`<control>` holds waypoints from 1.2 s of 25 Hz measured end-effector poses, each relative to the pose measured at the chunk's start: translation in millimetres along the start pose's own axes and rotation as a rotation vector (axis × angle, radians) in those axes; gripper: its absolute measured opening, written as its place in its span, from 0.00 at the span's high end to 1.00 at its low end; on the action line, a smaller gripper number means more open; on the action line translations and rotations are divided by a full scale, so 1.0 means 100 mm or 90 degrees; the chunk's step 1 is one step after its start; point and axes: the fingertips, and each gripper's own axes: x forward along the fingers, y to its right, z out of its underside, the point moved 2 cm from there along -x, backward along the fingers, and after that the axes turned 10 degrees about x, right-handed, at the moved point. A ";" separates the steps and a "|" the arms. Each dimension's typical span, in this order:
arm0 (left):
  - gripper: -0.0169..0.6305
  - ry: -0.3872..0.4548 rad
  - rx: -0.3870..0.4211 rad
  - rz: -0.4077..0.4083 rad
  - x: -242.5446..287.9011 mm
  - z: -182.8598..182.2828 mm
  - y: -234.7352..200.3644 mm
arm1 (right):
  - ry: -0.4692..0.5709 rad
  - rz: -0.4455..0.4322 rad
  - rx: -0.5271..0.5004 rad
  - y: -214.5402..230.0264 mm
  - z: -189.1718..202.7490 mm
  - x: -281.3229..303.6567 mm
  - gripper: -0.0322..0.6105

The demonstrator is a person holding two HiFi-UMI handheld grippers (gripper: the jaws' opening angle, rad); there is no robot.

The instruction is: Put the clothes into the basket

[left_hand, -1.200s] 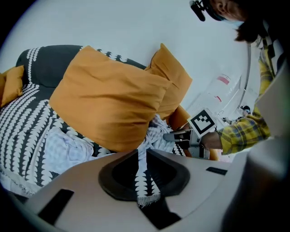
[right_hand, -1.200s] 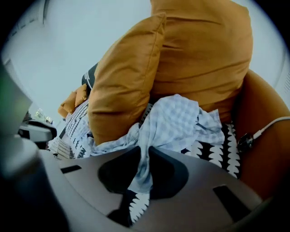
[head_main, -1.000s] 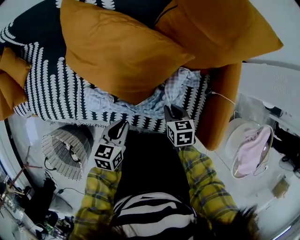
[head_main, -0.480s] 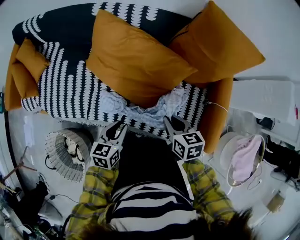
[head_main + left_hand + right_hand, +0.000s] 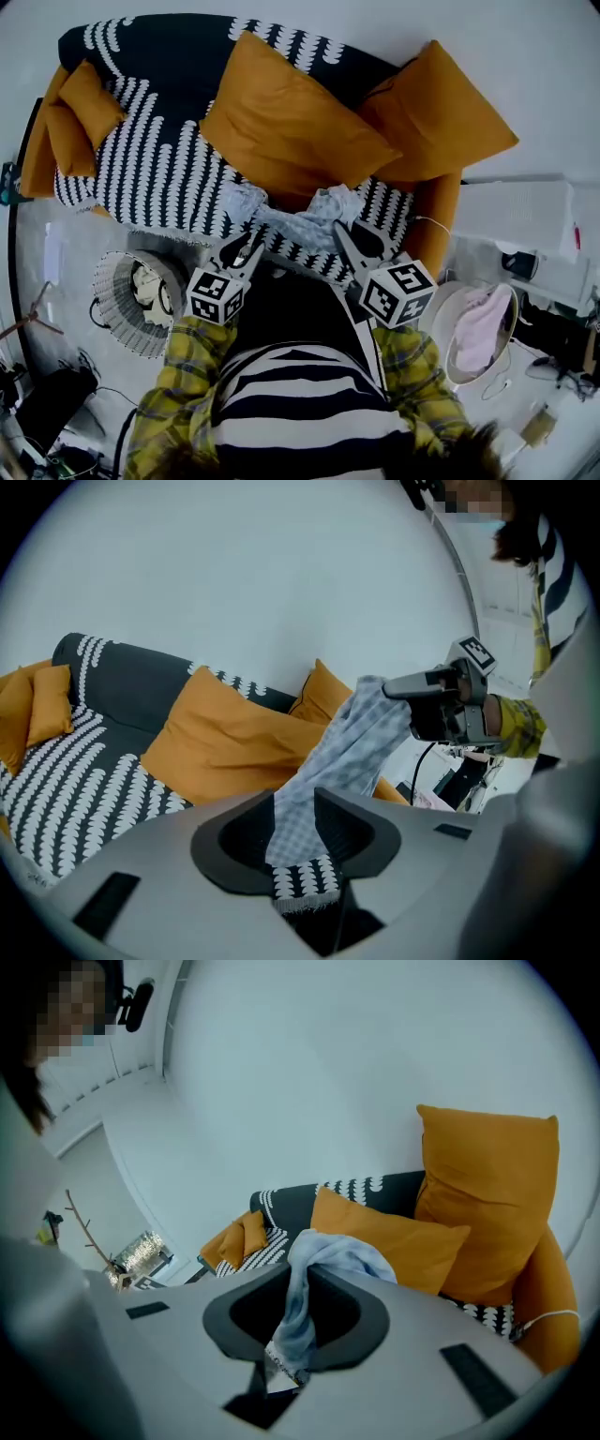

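- 2 grippers are on 1 piece of clothing, a pale blue checked garment [image 5: 309, 214] strung across in front of the person, over the front edge of the sofa [image 5: 141, 159]. Can't tell whether its lower part touches the seat.
- On the person's right, the right gripper [image 5: 352, 234] has its jaws nearly together, pinched on a bunched fold of the garment. In the right gripper view the cloth drops straight down between the pads and a bit of hem pokes out below.
- On the other side, the left gripper [image 5: 246, 248] has just been opening its jaws. They're partway apart, and the garment runs through the gap, looking like it lies between the pads rather than being squeezed.
- In the left gripper view the garment stretches up and to the right from those jaws to the tip of the right gripper, which sits higher.
- That sofa is dark with rows of white scallops. It has 2 big orange cushions [image 5: 291, 131] leaning at the back and 2 small orange cushions [image 5: 80, 122] at its left end.
- Over on the floor [image 5: 56, 262] to the person's right, past the sofa's orange arm, stands a white basket [image 5: 441, 319] with a pink cloth [image 5: 473, 328] draped in it. The checked garment is well apart from it.
- To the person's left, just in front of the sofa, sits a wire basket [image 5: 117, 319] with something black and white inside; can't tell what.
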 end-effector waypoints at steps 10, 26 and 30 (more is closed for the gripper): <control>0.74 -0.043 0.063 0.049 0.30 0.14 -0.03 | 0.014 0.034 0.014 0.01 -0.08 -0.14 0.84; 0.71 -0.104 0.176 0.133 1.07 0.26 0.16 | 0.038 0.079 0.041 0.15 -0.17 -0.52 0.84; 0.71 -0.112 0.203 0.148 1.19 0.26 0.19 | 0.043 0.090 0.052 0.20 -0.13 -0.60 0.84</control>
